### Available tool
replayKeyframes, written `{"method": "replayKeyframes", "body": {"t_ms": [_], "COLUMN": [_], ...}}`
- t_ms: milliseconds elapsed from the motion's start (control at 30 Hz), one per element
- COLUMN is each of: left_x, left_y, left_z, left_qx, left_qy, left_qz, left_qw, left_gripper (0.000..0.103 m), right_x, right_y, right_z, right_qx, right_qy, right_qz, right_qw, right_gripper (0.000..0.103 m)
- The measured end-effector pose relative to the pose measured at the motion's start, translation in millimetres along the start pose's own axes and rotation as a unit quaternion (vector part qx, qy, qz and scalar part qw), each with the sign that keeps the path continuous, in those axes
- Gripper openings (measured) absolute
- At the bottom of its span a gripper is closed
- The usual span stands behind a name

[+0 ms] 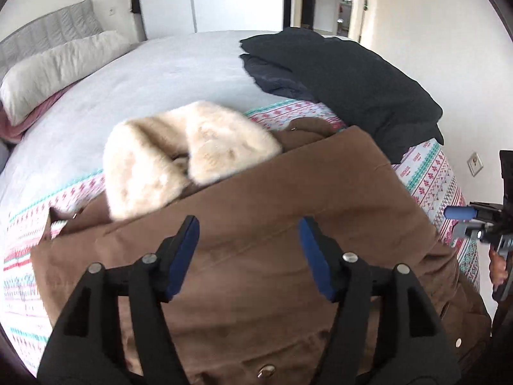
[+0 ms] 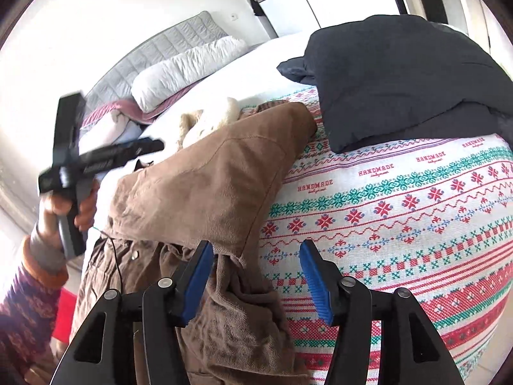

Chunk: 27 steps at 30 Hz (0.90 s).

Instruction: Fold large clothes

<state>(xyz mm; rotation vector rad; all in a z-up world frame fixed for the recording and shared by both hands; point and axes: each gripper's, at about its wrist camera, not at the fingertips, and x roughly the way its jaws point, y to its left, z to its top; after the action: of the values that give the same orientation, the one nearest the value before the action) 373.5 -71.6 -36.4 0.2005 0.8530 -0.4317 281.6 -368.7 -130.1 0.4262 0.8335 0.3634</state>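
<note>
Folding brown coat [image 1: 288,224] on patterned blanket [image 2: 400,211], sleeve already laid across; left tongs [image 1: 248,256] and right tongs [image 2: 256,276] released, gripping nothing; next, regrasping lower hem, probably

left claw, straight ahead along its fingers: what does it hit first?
Most likely the brown coat: it fills the gap of the open left claw. The cream fur collar lies beyond. Depth is unclear.
</note>
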Motion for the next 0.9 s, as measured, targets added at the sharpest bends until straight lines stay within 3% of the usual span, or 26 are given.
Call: {"method": "replayKeyframes", "body": {"t_ms": [100,200,267,367,400,433,467,533,600,700,733,833,900], "left_x": [-13,-20,-19,-4,4,12,18,27,25,22,17,-5,-28], "left_y": [65,106,116,114,111,108,105,101,95,90,89,87,82], "left_z": [-30,-55,-65,-78,-84,-89,-95,-103,-111,-115,-115,-115,-119], "left_qx": [-0.102,-0.18,-0.194,-0.184,-0.178,-0.173,-0.168,-0.153,-0.14,-0.137,-0.142,-0.149,-0.143], "left_qy": [0.005,0.0,-0.009,-0.007,-0.003,0.003,0.008,0.005,-0.011,-0.02,-0.016,-0.006,-0.005], "left_qz": [-0.013,-0.035,-0.051,-0.079,-0.084,-0.085,-0.083,-0.078,-0.078,-0.066,-0.063,-0.071,-0.056], "left_qw": [0.9947,0.983,0.9797,0.9797,0.9803,0.9813,0.9823,0.9851,0.987,0.9882,0.9878,0.9864,0.9881], "left_gripper": [0.074,0.072,0.069,0.065,0.064,0.064,0.064,0.064,0.064,0.066,0.07,0.076,0.083], "right_x": [19,63,96,135,145,153,153,134,118,143,149,129,103], "right_y": [-6,-21,-40,-64,-68,-68,-60,-27,-8,-19,-23,-20,-15], "right_z": [32,69,87,101,105,110,118,137,149,150,145,133,126], "right_qx": [0.027,0.067,0.113,0.188,0.212,0.229,0.223,0.144,0.076,0.065,0.065,0.068,0.065], "right_qy": [0.017,0.046,0.06,0.054,0.047,0.048,0.041,-0.005,-0.046,0.007,0.026,0.009,0.004], "right_qz": [0.038,0.008,-0.003,0.033,0.048,0.054,0.036,0.023,0.01,-0.054,-0.071,-0.07,-0.054], "right_qw": [0.999,0.997,0.992,0.98,0.975,0.971,0.973,0.989,0.996,0.996,0.995,0.995,0.996], "right_gripper": [0.072,0.074,0.074,0.071,0.057,0.031,0.025,0.018,0.018,0.023,0.026,0.038,0.047]}}
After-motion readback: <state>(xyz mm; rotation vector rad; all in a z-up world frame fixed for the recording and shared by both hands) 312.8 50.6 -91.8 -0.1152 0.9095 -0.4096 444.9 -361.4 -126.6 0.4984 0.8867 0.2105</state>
